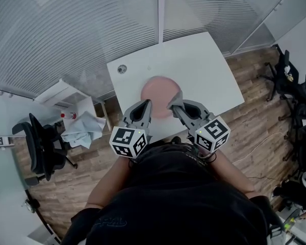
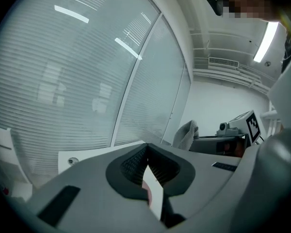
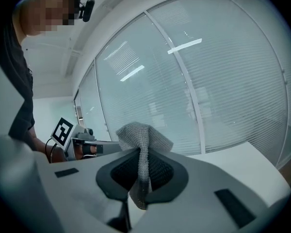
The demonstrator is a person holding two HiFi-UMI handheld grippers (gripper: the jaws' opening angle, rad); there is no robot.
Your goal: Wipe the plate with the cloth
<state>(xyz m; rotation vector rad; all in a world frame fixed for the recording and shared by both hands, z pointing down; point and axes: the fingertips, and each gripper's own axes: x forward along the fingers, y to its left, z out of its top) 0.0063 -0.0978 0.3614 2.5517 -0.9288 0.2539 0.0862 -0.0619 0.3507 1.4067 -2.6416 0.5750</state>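
Observation:
A round pink plate (image 1: pixel 160 92) lies on the white table (image 1: pixel 204 60), toward its near edge. My left gripper (image 1: pixel 145 104) is at the plate's near left rim, jaws shut with nothing between them; in the left gripper view (image 2: pixel 146 152) a sliver of the plate (image 2: pixel 146 192) shows below the jaws. My right gripper (image 1: pixel 174 104) sits at the plate's near right rim, shut on a grey knitted cloth (image 3: pixel 141 144) that sticks up above the fingertips (image 3: pixel 141 152) and hangs down between them. The left gripper view also catches the cloth (image 2: pixel 186 132).
A round grommet (image 1: pixel 122 69) sits in the table's far left corner. Left of the table are a small white cart (image 1: pixel 81 126) with a pale cloth and a black office chair (image 1: pixel 41 147). More chairs (image 1: pixel 290 86) stand at the right. A glass wall runs behind the table.

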